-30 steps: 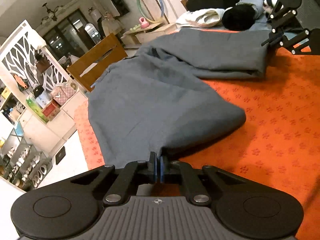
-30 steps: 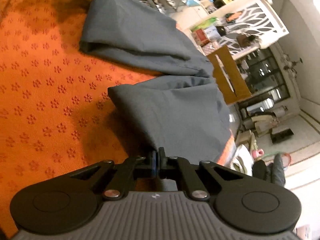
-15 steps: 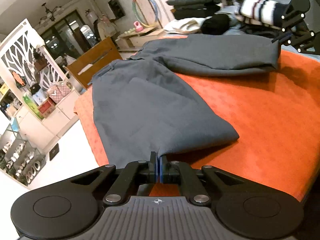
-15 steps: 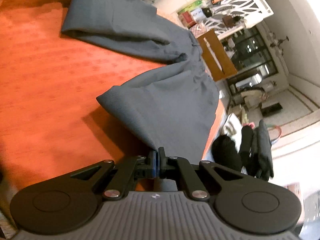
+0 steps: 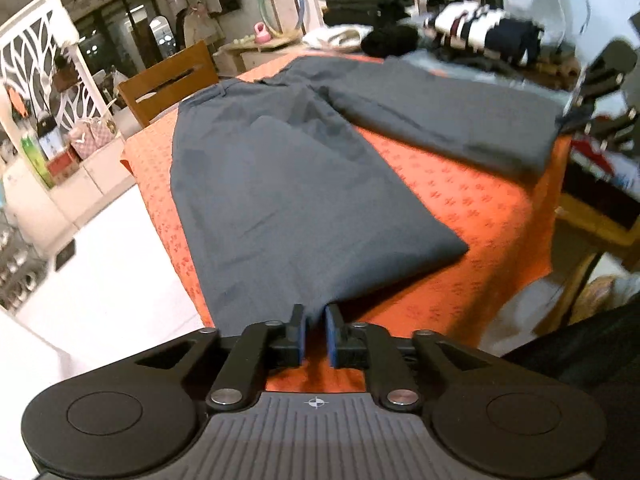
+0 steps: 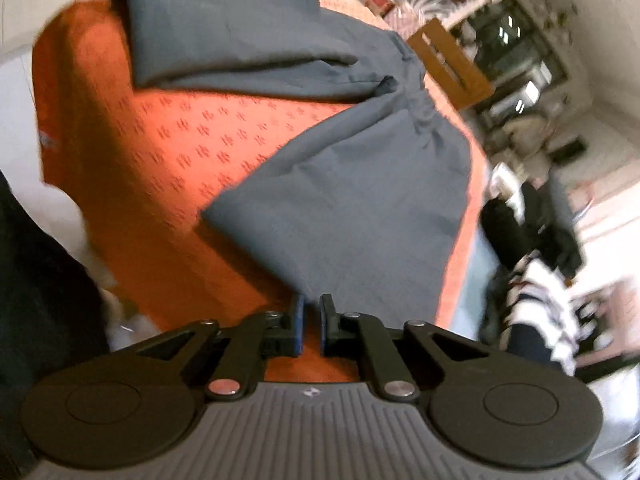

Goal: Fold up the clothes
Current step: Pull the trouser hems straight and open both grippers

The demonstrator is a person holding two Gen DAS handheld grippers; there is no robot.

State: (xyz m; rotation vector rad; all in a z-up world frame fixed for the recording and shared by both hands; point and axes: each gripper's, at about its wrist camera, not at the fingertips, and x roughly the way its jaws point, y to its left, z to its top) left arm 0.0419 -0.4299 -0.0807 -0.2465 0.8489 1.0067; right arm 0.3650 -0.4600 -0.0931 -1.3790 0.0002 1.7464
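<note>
Grey trousers [image 5: 288, 184] lie spread on the orange patterned tablecloth [image 5: 480, 208], waistband at the far end and the two legs splayed apart. My left gripper [image 5: 316, 320] sits at the hem of the near leg. Its jaws are opening, and the hem lies at the fingertips with the pads not pressing on it. In the right wrist view the other leg [image 6: 352, 200] runs away from my right gripper [image 6: 311, 316]. Those jaws are opening too, and the hem corner lies just past the tips, with orange cloth [image 6: 160, 152] showing in the gap. The right gripper [image 5: 600, 80] also appears blurred at the far leg's end.
A wooden chair [image 5: 168, 80] stands beyond the table's far end. Piled clothes [image 5: 480, 28], some striped [image 6: 540, 300], lie off one side. White floor [image 5: 100, 280] borders the table edge. A person's dark clothing [image 6: 40, 280] is close by at the near edge.
Both grippers drew back along the table with the leg hems pinched, and the legs now lie straighter. Both pairs of jaws, shut in the earlier frames, now stand parted.
</note>
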